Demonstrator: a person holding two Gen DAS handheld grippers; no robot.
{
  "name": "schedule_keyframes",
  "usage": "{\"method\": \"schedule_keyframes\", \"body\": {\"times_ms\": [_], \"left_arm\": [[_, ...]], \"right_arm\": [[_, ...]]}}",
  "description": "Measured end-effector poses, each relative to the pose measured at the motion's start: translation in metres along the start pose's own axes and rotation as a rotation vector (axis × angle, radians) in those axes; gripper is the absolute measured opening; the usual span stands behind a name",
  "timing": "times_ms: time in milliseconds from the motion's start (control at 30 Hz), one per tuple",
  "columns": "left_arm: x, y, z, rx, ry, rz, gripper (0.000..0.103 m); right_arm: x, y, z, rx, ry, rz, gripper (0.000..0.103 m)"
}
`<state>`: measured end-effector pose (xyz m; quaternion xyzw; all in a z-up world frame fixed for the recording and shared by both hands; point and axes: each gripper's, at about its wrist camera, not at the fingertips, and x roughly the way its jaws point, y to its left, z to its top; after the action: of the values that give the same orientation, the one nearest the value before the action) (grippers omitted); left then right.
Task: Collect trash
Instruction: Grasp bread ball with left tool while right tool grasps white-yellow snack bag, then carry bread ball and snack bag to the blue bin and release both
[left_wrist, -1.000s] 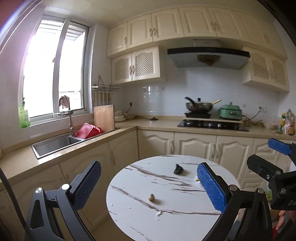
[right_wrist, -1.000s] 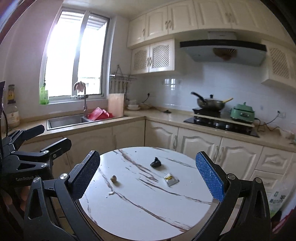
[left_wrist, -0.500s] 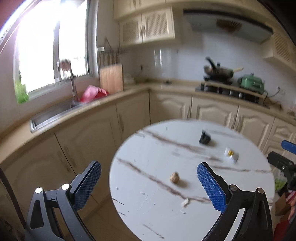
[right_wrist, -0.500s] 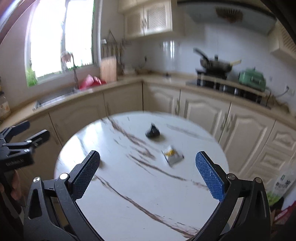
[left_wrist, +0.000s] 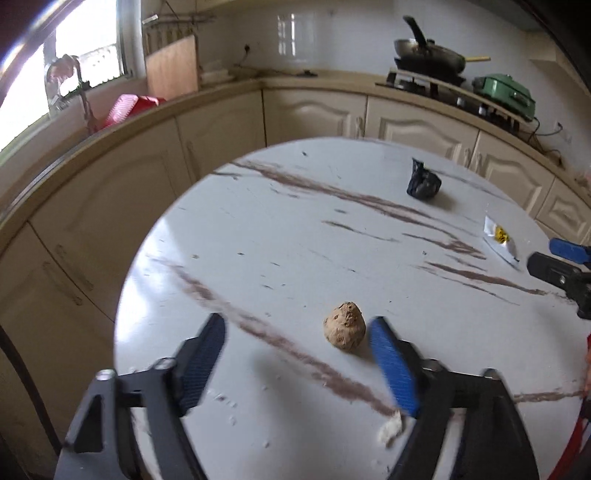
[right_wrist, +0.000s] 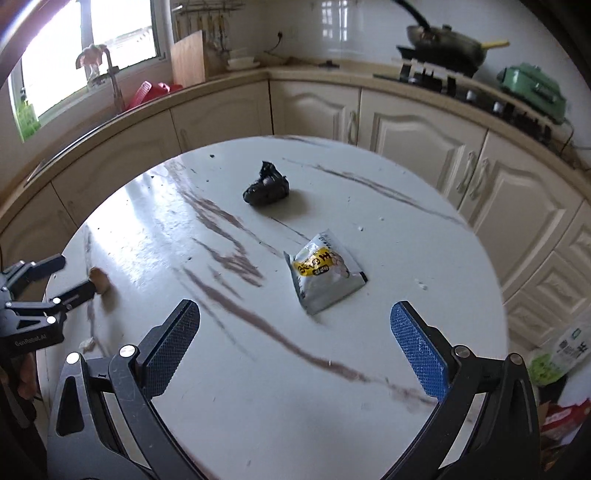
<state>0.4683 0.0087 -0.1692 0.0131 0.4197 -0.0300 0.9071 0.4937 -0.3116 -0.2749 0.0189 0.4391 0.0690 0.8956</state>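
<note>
On the round marble table lies a brown crumpled ball. My left gripper hangs just over it, its jaws closing with the ball between them, close to the right finger; the left pad is still apart from it. A white scrap lies under that finger. Farther off are a black wad and a snack packet. My right gripper is open and empty, just short of the snack packet, with the black wad beyond. The left gripper partly hides the ball.
Cream cabinets and a counter curve behind the table, with a sink at the left and a stove with a pan and a green pot. A green-and-white bag stands on the floor at the right.
Both grippers have come down and forward over the table. The left jaws have narrowed around the brown ball. The right gripper stays wide and now faces the snack packet.
</note>
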Motion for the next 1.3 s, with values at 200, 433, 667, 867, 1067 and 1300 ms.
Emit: {"method": "schedule_keyframes", "body": {"times_ms": [200,433,667,867,1067,1300], "left_arm": [[0.032,0.006,0.025,-0.010,0.009,-0.077,0.021],[0.051,0.023,0.053,-0.028,-0.013,-0.092,0.021],[0.054,0.026,0.085,-0.015,-0.045,-0.107,0.021],[0.055,0.030,0.104,-0.010,-0.054,-0.122,0.021],[0.024,0.023,0.079,0.016,-0.074,-0.138,0.021],[-0.046,-0.011,0.044,0.069,-0.155,-0.169,0.021]], "right_arm": [[0.032,-0.008,0.007,0.000,0.051,-0.012,0.103],[0.049,-0.007,0.022,-0.039,0.085,-0.038,0.102],[0.055,-0.007,0.022,-0.052,0.107,-0.043,0.076],[0.041,-0.018,0.017,-0.033,0.103,0.008,0.017],[0.006,-0.021,-0.007,0.008,0.065,0.089,0.016],[-0.087,-0.004,-0.039,0.035,-0.098,0.233,0.016]]}}
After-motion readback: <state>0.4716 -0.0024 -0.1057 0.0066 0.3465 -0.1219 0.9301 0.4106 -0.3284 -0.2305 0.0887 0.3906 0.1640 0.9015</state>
